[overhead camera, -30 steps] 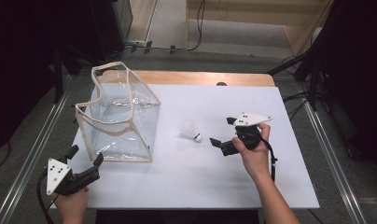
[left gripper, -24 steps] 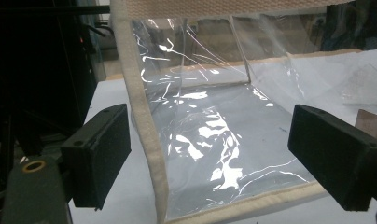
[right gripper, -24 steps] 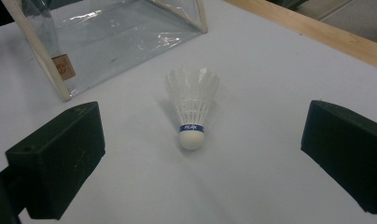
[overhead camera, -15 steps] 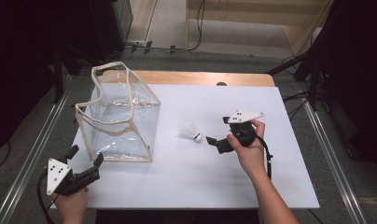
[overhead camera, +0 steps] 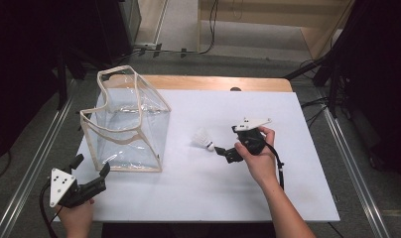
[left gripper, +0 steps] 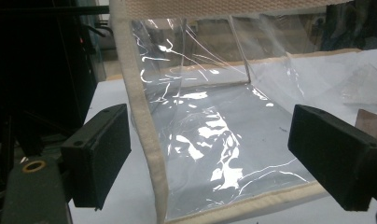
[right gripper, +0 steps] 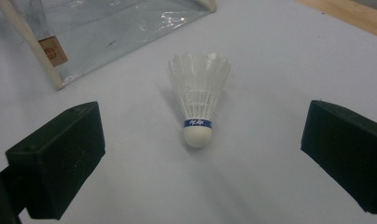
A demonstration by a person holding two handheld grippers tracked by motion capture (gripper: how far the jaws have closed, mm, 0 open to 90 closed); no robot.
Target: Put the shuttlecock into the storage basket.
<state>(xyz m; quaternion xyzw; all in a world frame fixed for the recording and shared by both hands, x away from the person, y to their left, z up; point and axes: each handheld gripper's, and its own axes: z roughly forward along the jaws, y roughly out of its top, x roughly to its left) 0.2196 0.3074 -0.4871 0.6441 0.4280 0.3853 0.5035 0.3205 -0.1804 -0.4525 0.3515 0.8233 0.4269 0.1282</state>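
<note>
The white table [overhead camera: 198,198] carries everything, with a strip of bare wood showing along its far edge. On its left half stands the clear plastic bag [overhead camera: 126,129], the biggest thing on it: a boxy, see-through pouch edged in cream webbing, upright with its mouth open at the top. In the left gripper view its glossy wall [left gripper: 214,140] and a vertical webbing seam rise right in front of the jaws, and a small brown label shows on its near corner in the right gripper view.

The left gripper [overhead camera: 92,173] sits at the near left corner of the table, held in the person's left hand [overhead camera: 77,218], its jaws spread wide and pointing at the bag's near lower corner. Nothing is between the pads; they stand just short of the bag, not touching it, with the webbing seam lined up inside the gap.

The right gripper [overhead camera: 223,151] is held in the right hand [overhead camera: 260,158] right of the table's middle, aimed leftward. Its jaws are also wide apart and empty, low over the table.

The shuttlecock [right gripper: 198,100] lies on the table between the bag and the right gripper, well apart from the bag. Its white cork tip points toward the right gripper, feathers fanning away, a blue band around the neck. It lies just ahead of the open jaws, centred on the gap, touched by neither pad.
</note>
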